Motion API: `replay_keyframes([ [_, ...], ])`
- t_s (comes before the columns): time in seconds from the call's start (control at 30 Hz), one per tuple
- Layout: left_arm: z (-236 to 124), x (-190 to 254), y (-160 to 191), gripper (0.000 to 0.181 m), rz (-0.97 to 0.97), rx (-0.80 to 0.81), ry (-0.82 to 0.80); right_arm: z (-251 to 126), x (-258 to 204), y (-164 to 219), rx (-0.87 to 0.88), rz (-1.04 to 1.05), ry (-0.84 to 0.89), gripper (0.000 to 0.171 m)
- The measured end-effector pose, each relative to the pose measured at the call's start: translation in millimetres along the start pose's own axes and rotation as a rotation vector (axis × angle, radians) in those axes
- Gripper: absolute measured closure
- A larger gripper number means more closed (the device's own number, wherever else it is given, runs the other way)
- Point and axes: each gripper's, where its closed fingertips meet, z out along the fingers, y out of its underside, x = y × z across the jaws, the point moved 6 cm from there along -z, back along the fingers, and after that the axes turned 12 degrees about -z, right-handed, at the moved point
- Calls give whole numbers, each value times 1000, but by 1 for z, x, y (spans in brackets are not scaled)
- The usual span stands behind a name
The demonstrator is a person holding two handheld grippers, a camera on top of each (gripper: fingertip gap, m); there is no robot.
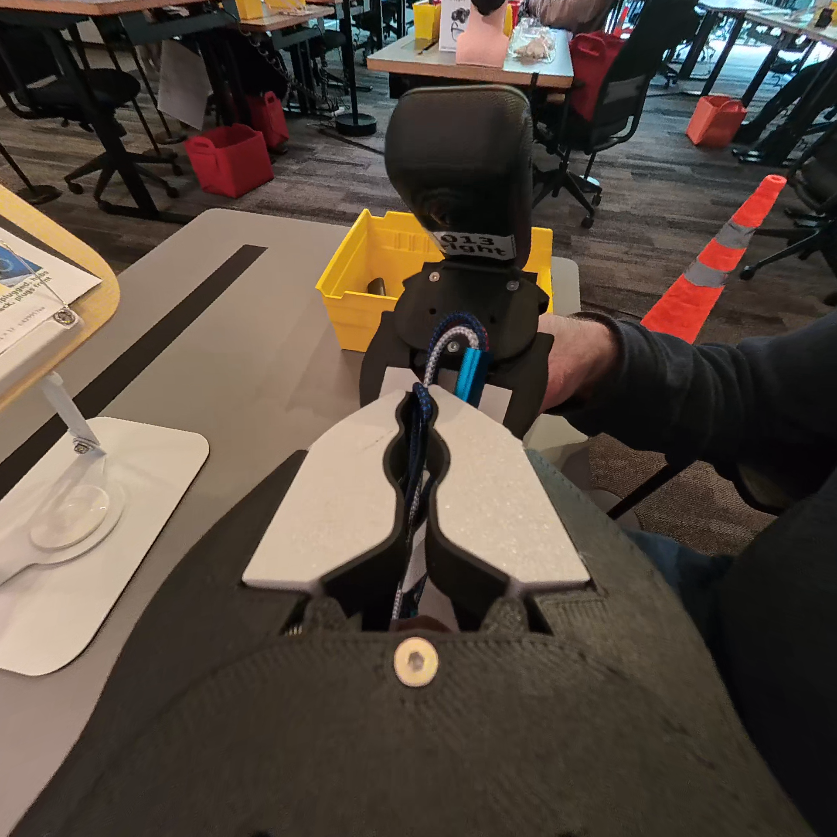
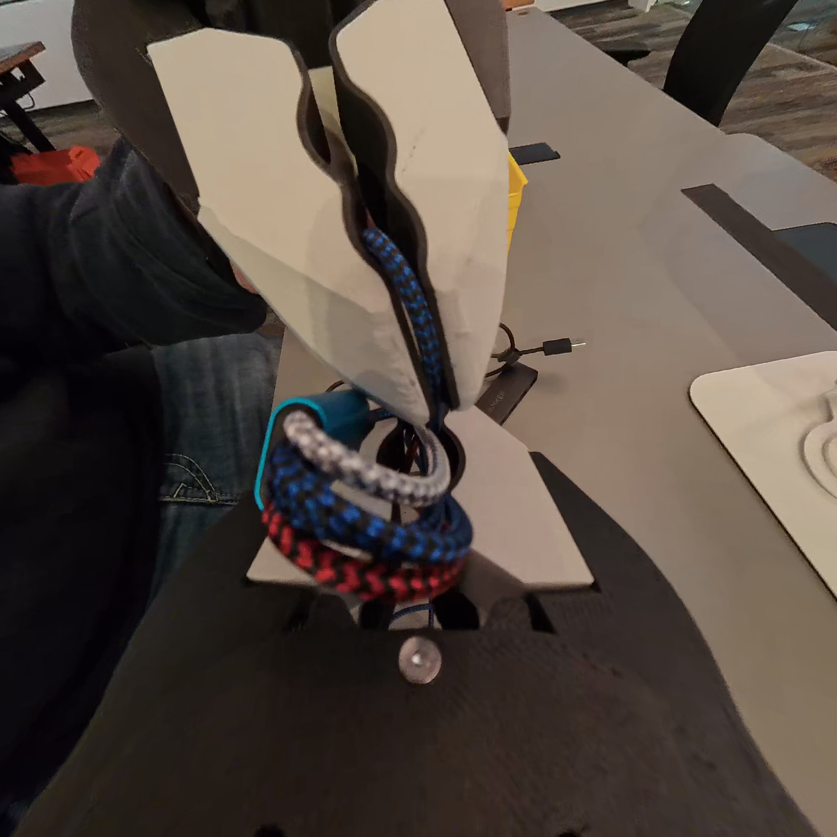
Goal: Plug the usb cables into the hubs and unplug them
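Blue braided cable (image 1: 421, 416) is sitting pinched between the tips of my left gripper (image 1: 419, 403), fingers pressed together on it, the strand trailing back down through the gap toward my wrist. In the right wrist view the same blue braided cable (image 2: 419, 308) is running along the seam of those white fingers (image 2: 253, 181).

Straight ahead of the left gripper, my right gripper (image 1: 453, 380) is facing it, tips nearly meeting. My right gripper (image 2: 430, 435) is clamping the teal hub (image 2: 335, 412); white (image 2: 362, 471), blue (image 2: 362, 521) and red (image 2: 376, 575) braided loops are bunching over its fingers.

Past the right gripper's tips, a dark flat hub (image 2: 512, 385) is lying on the grey table (image 2: 634, 271), a loose black plug (image 2: 561, 346) just beyond it. A yellow bin (image 1: 358, 290) is standing behind the right gripper. A white pad (image 2: 770, 435) is lying off to the right gripper's right.
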Motion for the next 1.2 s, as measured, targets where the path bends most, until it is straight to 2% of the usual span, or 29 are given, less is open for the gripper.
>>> replay_keyframes([
  [0.13, -5, 1, -5, 179, -33, 61, 48, -4, 2, -5, 45, 5, 5, 166],
  [0.17, -7, 0, -7, 173, -37, 88, 52, -6, 5, -7, 79, 19, 16, 168],
  [0.27, -17, -7, -3, 132, -52, 92, -2, -16, 13, -8, 169, 78, 39, 167],
  [0.37, -17, -8, 13, 99, 0, 35, -143, -29, 23, -10, 301, 159, 82, 168],
  [0.43, -6, -2, 25, 85, 74, 2, -269, -33, 29, -10, 357, 215, 110, 167],
  [0.57, 14, -1, 41, 76, 339, -42, -599, -29, 30, -12, 389, 265, 128, 167],
  [0.73, 25, -15, 49, 95, 396, -49, -765, -25, 25, -17, 381, 304, 125, 170],
  [0.87, 22, -19, 45, 118, 448, -36, -879, -25, 23, -16, 395, 324, 144, 169],
  [0.9, 21, -20, 45, 130, 455, -36, -900, -26, 23, -17, 416, 335, 145, 168],
  [1.0, 19, -21, 46, 165, 456, -24, -872, -30, 22, -19, 474, 364, 139, 169],
  [1.13, 17, -22, 46, 180, 465, -18, -861, -29, 21, -19, 472, 362, 130, 167],
  [1.2, 17, -23, 46, 180, 447, -19, -834, -29, 22, -20, 479, 361, 121, 167],
])
